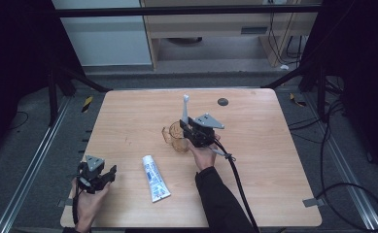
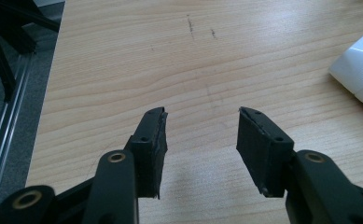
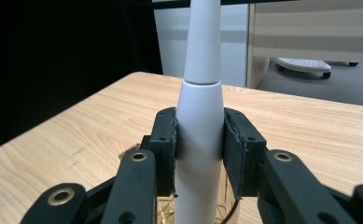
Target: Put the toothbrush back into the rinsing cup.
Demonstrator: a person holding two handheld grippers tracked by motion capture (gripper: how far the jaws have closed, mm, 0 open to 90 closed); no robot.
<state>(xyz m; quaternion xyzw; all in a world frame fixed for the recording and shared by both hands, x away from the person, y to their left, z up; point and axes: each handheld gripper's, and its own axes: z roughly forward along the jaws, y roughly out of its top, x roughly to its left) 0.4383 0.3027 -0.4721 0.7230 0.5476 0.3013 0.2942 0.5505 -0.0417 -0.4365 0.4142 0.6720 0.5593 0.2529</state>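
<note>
Upright, electric toothbrush (image 3: 199,121) in right tool (image 3: 199,144), head topmost.

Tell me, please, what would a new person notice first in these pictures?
First, the white electric toothbrush, upright and clamped between the right gripper pads, just above a clear amber cup near the middle of the wooden table. Next, the white toothpaste tube lying flat near the front edge. The left gripper rests open at the front left corner, holding nothing.

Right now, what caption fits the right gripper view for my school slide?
The right gripper is clamped on a white electric toothbrush, held upright over an amber cup on the wooden table.
</note>
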